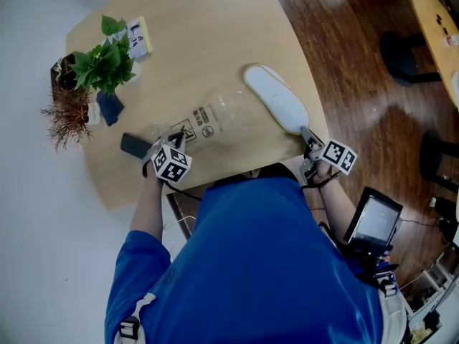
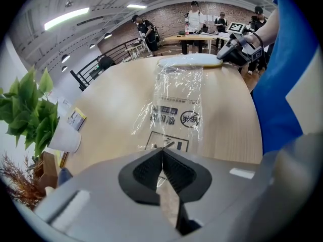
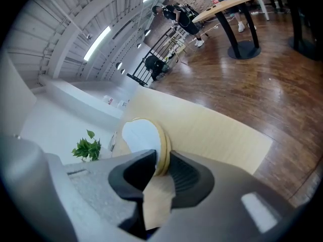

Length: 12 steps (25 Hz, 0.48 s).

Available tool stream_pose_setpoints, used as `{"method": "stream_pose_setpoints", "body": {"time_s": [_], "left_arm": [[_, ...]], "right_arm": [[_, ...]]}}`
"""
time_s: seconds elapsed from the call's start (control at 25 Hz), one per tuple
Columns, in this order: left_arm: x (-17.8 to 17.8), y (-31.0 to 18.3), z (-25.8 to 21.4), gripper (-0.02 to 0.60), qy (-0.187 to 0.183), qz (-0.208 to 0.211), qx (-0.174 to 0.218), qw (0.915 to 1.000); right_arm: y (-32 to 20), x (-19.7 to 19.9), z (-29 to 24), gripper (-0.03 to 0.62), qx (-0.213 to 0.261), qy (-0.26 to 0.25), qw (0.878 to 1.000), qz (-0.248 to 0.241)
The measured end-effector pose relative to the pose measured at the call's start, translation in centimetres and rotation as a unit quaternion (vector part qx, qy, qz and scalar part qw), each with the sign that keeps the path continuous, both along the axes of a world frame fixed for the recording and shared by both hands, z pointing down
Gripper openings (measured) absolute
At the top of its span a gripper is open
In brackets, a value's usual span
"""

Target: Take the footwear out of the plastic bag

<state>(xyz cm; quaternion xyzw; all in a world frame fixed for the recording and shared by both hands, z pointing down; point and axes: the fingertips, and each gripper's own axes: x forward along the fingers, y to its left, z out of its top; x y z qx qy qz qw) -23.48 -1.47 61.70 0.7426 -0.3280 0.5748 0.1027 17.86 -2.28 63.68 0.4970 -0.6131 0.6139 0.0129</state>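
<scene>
A white slipper (image 1: 276,99) lies flat on the pale wooden table (image 1: 201,27), right of centre, outside the bag. My right gripper (image 1: 308,138) is at its near end; in the right gripper view the slipper's edge (image 3: 144,135) stands between the pads of the right gripper (image 3: 162,158), touching both. A clear plastic bag (image 1: 215,117) with black print lies crumpled and empty mid-table. My left gripper (image 1: 172,140) is shut on its near end; in the left gripper view the bag (image 2: 176,110) stretches away from the left gripper (image 2: 162,154) toward the slipper (image 2: 189,59).
A green potted plant (image 1: 104,63), a dried brown plant (image 1: 68,113) and a yellow-edged card (image 1: 136,38) stand at the table's left. A flat black object (image 1: 135,145) lies by the left gripper. A small screen (image 1: 373,221) sits off the table at the right.
</scene>
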Motion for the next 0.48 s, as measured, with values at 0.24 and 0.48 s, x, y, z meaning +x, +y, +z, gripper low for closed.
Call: {"method": "stream_pose_setpoints", "body": {"time_s": [0.24,0.48], "left_arm": [[0.05,-0.03,-0.30,0.050,0.014,-0.001,0.012,0.9998],[0.36,-0.46,-0.95,0.066,0.027,0.003,0.030,0.9992]], "right_arm": [[0.10,-0.25,-0.21,0.100,0.007,0.008,1.000,-0.005],[-0.04,-0.21,-0.94,0.143,0.024,0.002,1.000,-0.010]]}}
